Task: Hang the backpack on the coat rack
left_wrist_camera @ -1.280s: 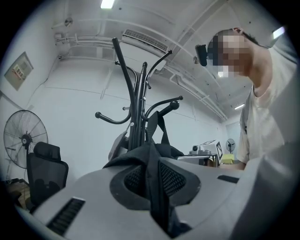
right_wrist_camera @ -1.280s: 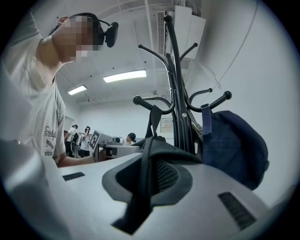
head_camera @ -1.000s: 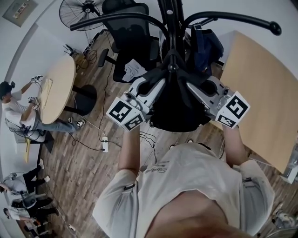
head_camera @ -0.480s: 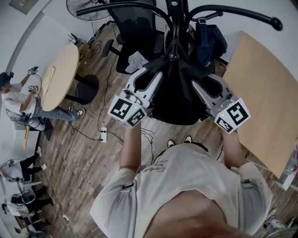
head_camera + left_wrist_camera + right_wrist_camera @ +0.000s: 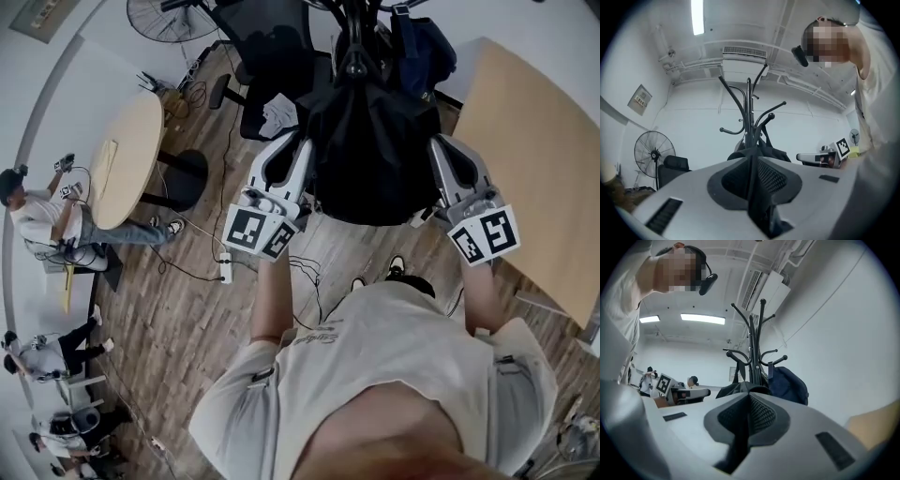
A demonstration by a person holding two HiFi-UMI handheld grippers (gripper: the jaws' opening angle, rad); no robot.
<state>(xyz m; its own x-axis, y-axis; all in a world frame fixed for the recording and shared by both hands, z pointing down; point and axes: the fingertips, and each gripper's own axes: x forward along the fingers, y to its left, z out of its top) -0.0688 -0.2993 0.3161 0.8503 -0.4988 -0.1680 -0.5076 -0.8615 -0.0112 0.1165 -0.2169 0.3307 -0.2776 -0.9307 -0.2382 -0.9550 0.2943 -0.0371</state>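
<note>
Backpack [image 5: 370, 141] sits at upper centre against the coat rack [image 5: 352, 28], with the left gripper [image 5: 302, 150] and right gripper [image 5: 436, 145] clenched on its sides; hanging looks nearly done, so next check that the strap has caught on the rack, then release

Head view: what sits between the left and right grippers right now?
The black backpack, hanging from the coat rack, fills the stretch between the left gripper and the right gripper in the head view.
</note>
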